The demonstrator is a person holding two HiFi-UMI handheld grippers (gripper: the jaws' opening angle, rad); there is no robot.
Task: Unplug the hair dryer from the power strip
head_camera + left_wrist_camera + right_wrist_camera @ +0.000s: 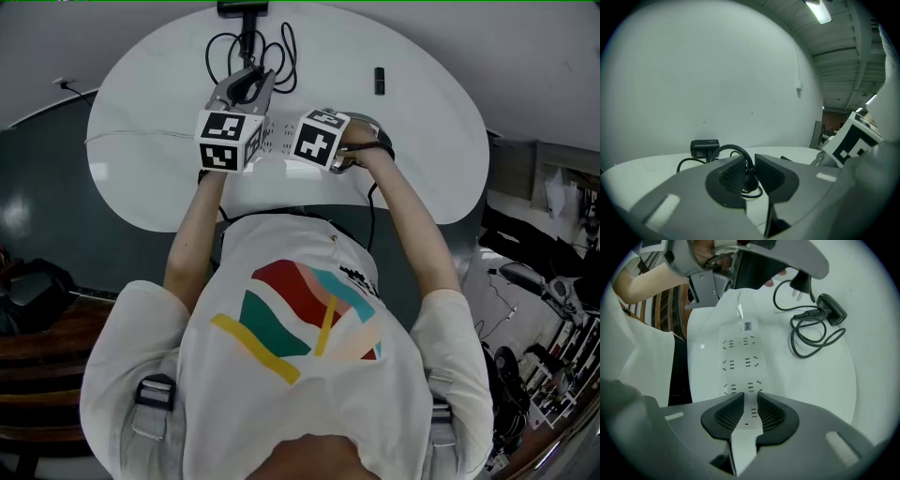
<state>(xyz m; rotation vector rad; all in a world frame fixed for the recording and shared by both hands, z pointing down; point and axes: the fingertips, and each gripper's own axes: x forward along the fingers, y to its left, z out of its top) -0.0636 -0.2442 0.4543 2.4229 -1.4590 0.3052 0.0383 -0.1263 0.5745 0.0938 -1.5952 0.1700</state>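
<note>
The plug [802, 283] is already out of the strip [740, 362] and hangs in the air above its far end, prongs bare and pointing down, so the unplugging itself looks done. The left gripper [749, 168] has it: its jaws are nearly together, pinched on the plug's black body where the cord [811, 336] leaves it. From there the cord runs in loose loops across the table [825, 376] to the dryer [832, 309], which lies on its side well beyond the strip, near the table's far edge. None of the sockets that can be seen has anything in it. The right gripper [750, 411] points straight down onto the strip's near end, jaws about half apart with the white bar clamped between the pads, pinning it flat to the table. In the head view the two grippers sit close together over the strip. What seems left is small: lay the plug down on the table clear of the strip, then let go of both the plug and the strip.
</note>
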